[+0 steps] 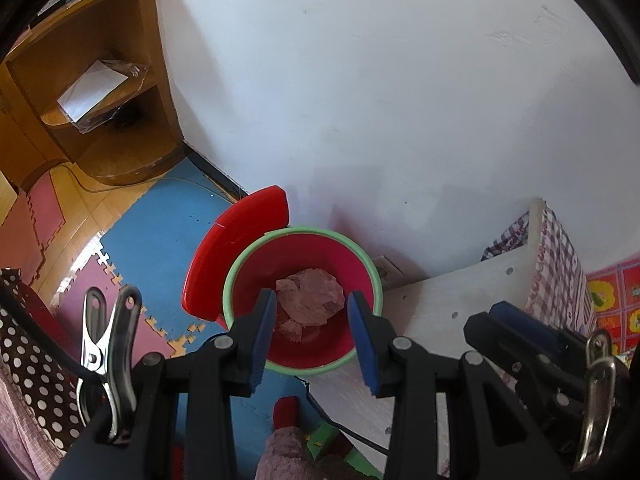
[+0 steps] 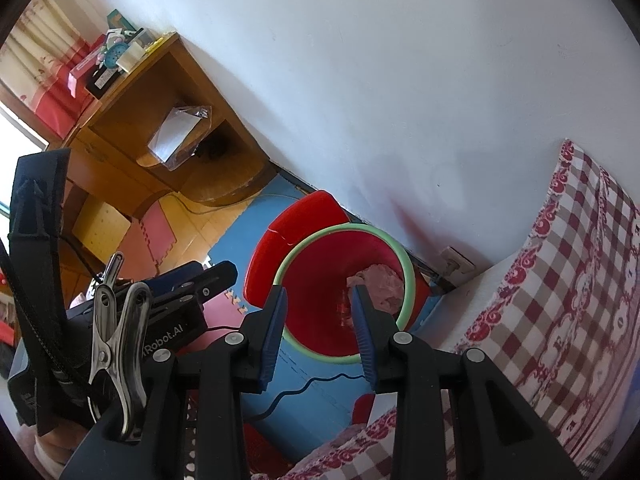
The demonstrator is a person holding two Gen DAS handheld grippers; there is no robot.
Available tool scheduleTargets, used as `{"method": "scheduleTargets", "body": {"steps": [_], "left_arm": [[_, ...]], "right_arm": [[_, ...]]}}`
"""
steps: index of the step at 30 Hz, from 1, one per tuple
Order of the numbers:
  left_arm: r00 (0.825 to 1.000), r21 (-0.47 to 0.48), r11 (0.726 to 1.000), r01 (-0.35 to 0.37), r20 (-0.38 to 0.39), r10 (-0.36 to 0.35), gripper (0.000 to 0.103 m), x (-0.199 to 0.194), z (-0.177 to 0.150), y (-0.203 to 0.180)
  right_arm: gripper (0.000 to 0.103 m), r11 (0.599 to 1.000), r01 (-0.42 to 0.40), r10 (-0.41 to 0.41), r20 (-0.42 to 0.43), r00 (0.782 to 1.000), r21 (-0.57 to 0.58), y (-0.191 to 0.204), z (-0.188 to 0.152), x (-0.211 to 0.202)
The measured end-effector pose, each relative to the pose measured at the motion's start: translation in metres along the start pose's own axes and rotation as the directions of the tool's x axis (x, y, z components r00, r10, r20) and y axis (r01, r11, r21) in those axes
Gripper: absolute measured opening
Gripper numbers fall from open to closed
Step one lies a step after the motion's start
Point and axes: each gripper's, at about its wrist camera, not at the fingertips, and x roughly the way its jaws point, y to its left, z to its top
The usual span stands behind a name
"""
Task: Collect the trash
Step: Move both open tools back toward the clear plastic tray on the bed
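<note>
A red bin with a green rim [image 1: 240, 276] [image 2: 304, 248] stands on the floor against the white wall. Its red lid [image 1: 236, 248] [image 2: 288, 224] leans behind it. Crumpled pinkish paper [image 1: 310, 300] [image 2: 382, 284] lies inside the bin. My left gripper [image 1: 314, 336] hangs over the bin's mouth, jaws apart, nothing between its blue pads [image 1: 264, 332]. It also shows at the left of the right wrist view [image 2: 192, 284]. My right gripper [image 2: 320, 332] hovers above the bin's near rim, also open and empty. Its blue tip shows at the right of the left wrist view [image 1: 508, 312].
A wooden corner shelf [image 1: 100, 100] [image 2: 160, 120] stands to the left. A bed with a checked cloth [image 2: 560, 280] and a white board [image 1: 460, 300] crowds the bin's right side. Coloured foam mats [image 1: 160, 220] cover the floor, with a dark cable [image 2: 312, 384] across them.
</note>
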Motion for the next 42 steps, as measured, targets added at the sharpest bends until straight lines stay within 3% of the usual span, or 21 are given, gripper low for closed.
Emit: {"method": "scheduleTargets", "body": {"steps": [19, 42], "left_arm": [[0.999, 0.054, 0.999, 0.007, 0.047, -0.010, 0.039, -0.046, -0.026, -0.016], [0.989, 0.016, 0.998, -0.066, 0.137, 0.063, 0.039, -0.130, -0.077, -0.017]], "right_arm": [[0.034, 0.999, -0.042, 0.041, 0.085, 0.996, 0.007, 0.011, -0.027, -0.065], [0.034, 0.984, -0.155, 0.165, 0.122, 0.979, -0.091, 0.040, -0.084, -0.127]]}}
